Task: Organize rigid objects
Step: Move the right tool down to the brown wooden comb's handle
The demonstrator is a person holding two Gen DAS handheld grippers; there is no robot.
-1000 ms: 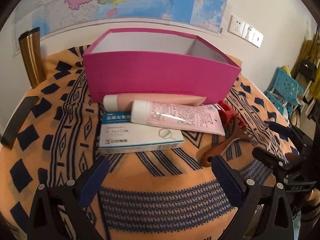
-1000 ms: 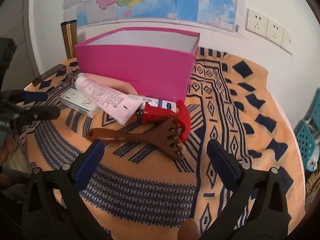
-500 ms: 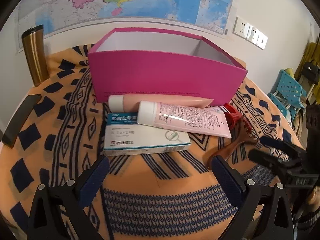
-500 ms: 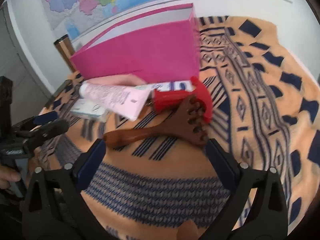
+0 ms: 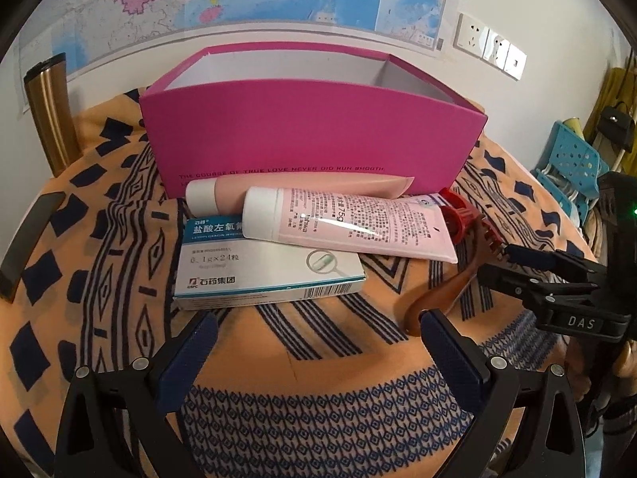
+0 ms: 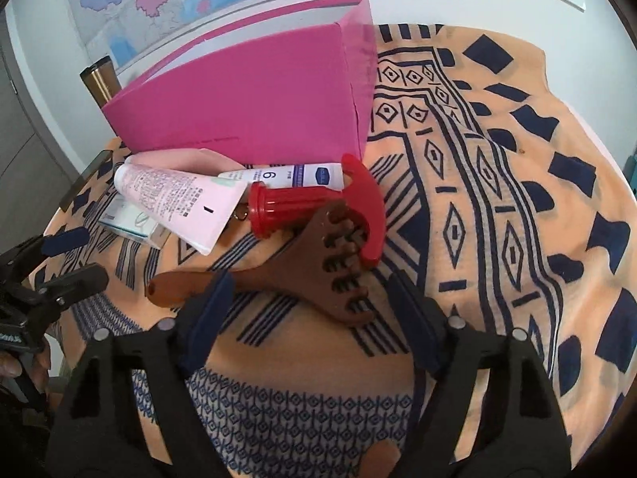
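With my right tongs (image 6: 308, 314) spread wide around the wooden comb (image 6: 278, 275), I fear closing could nudge the red tool (image 6: 314, 207) (left tongs (image 5: 314, 350) also apart, holding nothing).

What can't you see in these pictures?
- Floor of the pink box: both views, hidden by its front wall.
- Blue-and-white tube: right wrist view, left end under the pink tube.
- Medicine box: small print too tiny, left wrist view.
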